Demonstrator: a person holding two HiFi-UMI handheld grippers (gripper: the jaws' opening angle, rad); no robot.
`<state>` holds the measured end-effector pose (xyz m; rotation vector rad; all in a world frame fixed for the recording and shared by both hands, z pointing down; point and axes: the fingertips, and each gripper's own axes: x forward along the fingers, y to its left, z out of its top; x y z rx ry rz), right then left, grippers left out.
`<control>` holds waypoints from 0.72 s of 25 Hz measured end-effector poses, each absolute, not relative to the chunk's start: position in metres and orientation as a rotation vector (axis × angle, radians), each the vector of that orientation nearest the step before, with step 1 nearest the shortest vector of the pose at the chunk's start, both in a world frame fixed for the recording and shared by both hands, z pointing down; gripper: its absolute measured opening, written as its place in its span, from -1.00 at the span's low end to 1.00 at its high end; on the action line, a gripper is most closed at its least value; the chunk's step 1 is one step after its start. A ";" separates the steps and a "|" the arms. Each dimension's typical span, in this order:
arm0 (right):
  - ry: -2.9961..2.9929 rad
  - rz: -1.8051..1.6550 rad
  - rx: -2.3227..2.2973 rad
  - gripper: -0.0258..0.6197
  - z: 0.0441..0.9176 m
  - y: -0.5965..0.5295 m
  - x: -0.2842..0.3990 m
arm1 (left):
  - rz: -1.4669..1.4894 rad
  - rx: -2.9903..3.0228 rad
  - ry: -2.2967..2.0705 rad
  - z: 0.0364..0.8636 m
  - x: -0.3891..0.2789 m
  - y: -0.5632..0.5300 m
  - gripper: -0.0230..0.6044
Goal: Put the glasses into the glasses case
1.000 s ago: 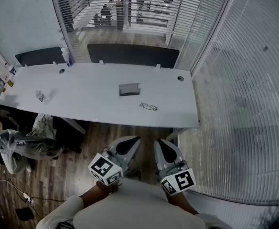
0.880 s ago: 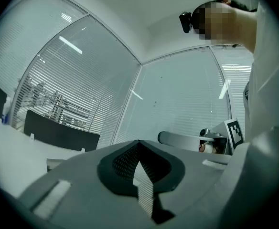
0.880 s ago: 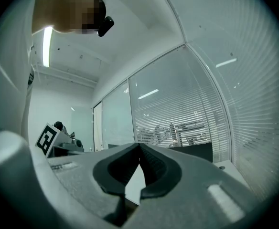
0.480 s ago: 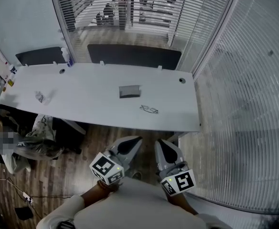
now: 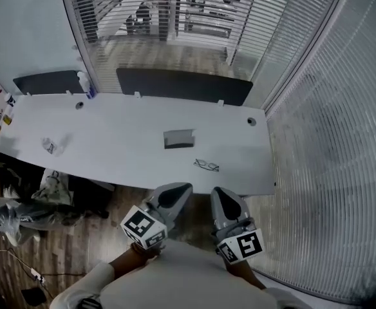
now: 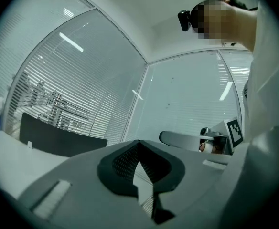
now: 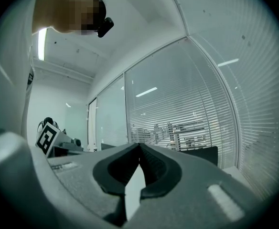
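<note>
In the head view a pair of thin-framed glasses [image 5: 207, 165] lies on the white table [image 5: 111, 140], near its front right edge. The grey glasses case [image 5: 178, 138] sits a little farther back, left of the glasses. My left gripper [image 5: 177, 190] and right gripper [image 5: 219, 194] are held side by side in front of the table edge, short of the glasses. Both are shut with nothing in them. The left gripper view shows my left gripper [image 6: 138, 144] with its jaws meeting at the tips. In the right gripper view my right gripper [image 7: 139, 147] looks the same.
Two dark panels [image 5: 181, 84] stand behind the table, with a bottle [image 5: 84, 82] at the back left. A small crumpled object [image 5: 48, 146] lies on the left of the table. Glass walls with blinds [image 5: 329, 159] close off the right side. A person [image 5: 8, 211] sits at lower left.
Both grippers have moved forward toward the table. The table edge, glasses and case now lie closer to the fingertips. The jaws stay shut.
</note>
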<state>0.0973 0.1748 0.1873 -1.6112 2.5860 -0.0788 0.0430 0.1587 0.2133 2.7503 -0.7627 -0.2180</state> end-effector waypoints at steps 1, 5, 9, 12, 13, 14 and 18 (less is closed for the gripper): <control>2.585 -0.077 -1.618 -0.91 0.187 0.164 0.094 | -0.218 2.749 -0.759 0.213 0.039 0.148 -0.94; 2.577 -0.073 -1.640 -0.91 0.186 0.127 0.082 | -0.214 2.761 -0.737 0.213 0.027 0.112 -0.94; 2.578 -0.061 -1.655 -0.91 0.186 0.106 0.079 | -0.189 2.775 -0.728 0.210 0.024 0.088 -0.94; 2.573 -0.045 -1.674 -0.91 0.182 0.097 0.086 | -0.190 2.778 -0.727 0.206 0.028 0.080 -0.94; 2.570 -0.042 -1.679 -0.91 0.181 0.092 0.090 | -0.193 2.778 -0.728 0.207 0.031 0.077 -0.94; 2.569 -0.043 -1.684 -0.91 0.180 0.087 0.093 | -0.195 2.775 -0.731 0.207 0.033 0.072 -0.94; 2.584 -0.070 -1.696 -0.91 0.184 0.074 0.102 | -0.192 2.750 -0.747 0.211 0.038 0.059 -0.94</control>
